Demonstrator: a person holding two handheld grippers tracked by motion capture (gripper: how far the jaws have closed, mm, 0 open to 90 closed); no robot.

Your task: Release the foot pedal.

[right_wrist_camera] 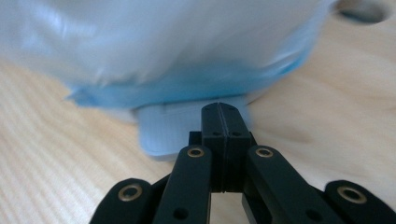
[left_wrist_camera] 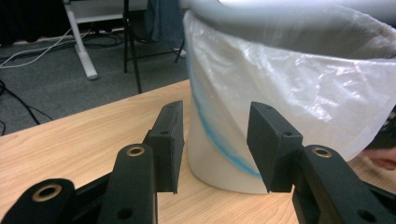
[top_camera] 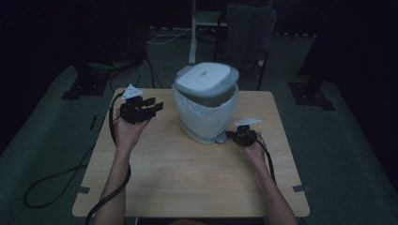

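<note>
The right tool [right_wrist_camera: 223, 116], jaws closed on nothing, presses the bin's pedal [right_wrist_camera: 170, 133], apparently raising the lid [top_camera: 205, 79], while the left tool [left_wrist_camera: 215, 140] waits wide open and empty.

It looked like a lab or recording room: a lone wooden table [top_camera: 187, 178] stood on grey carpet [top_camera: 42, 140], with dark surroundings, loose cables [top_camera: 51, 180] across the floor, black stand feet [top_camera: 77, 89] and a white stand leg [top_camera: 192, 33] behind.
</note>
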